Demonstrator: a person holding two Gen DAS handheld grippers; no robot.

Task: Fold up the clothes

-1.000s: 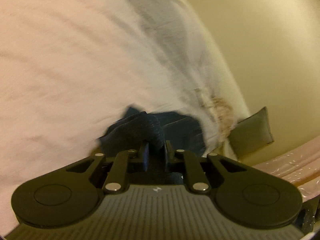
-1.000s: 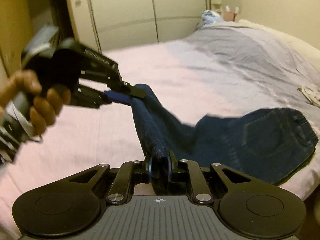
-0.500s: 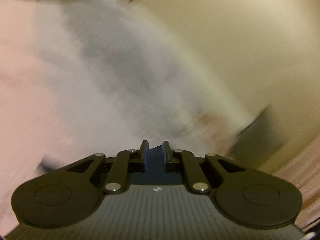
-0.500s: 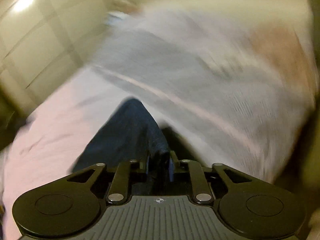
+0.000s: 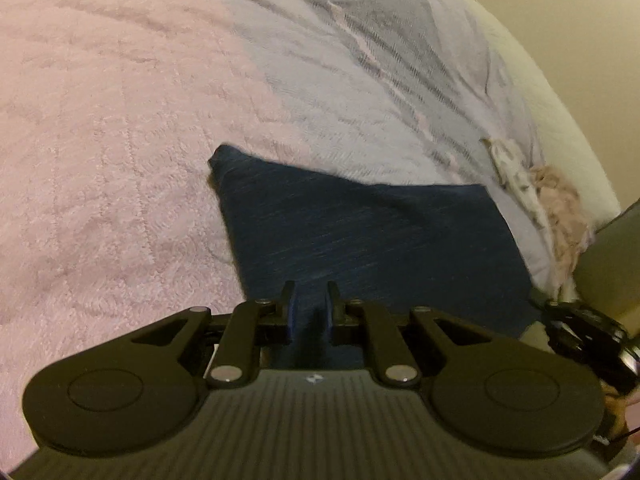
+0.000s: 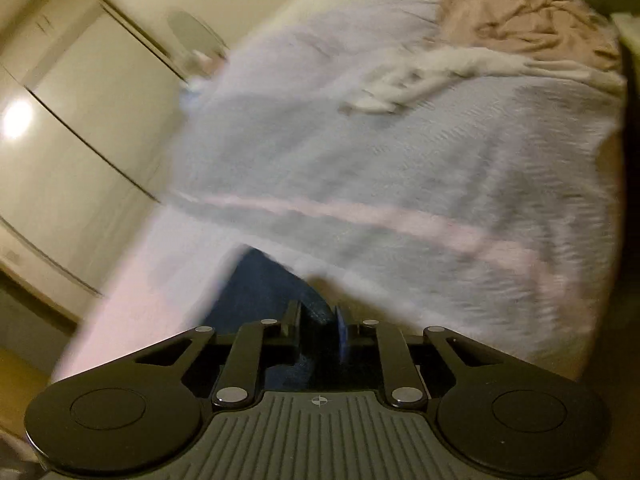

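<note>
**A:** Start at the left gripper (image 5: 311, 294). What are the jaws doing?

**B:** They stand a narrow gap apart, and the dark blue denim jeans (image 5: 360, 236) fill that gap. The cloth runs back between the fingers toward the body of the tool. I read it as clamped on the near edge of the denim.

**A:** And the right gripper (image 6: 318, 314)?

**B:** Much the same: jaws nearly together, with a fold of the same jeans (image 6: 256, 288) between them. One finger shows a blue pad (image 6: 341, 332) on its inner face, against the cloth. That view is smeared with blur, so fine detail is lost.

**A:** Where do the jeans lie?

**B:** In the left wrist view they spread flat, forward of the jaws, as a broad folded panel on the bed. The far left corner comes to a point on the pink textured blanket (image 5: 100, 152); the far edge lies across the pale grey-blue striped cover (image 5: 380, 92). In the right wrist view only a narrow strip shows, running up and left from the jaws.

**A:** Anything beyond?

**B:** A crumpled heap of white and beige-pink cloth (image 5: 552, 208) sits at the right edge of the grey-blue cover, apart from the jeans. At the far right of the left view, black parts of the other tool (image 5: 584, 332) poke in just beside the denim. The right wrist view shows cream wardrobe doors (image 6: 80, 120) behind the bed.
</note>
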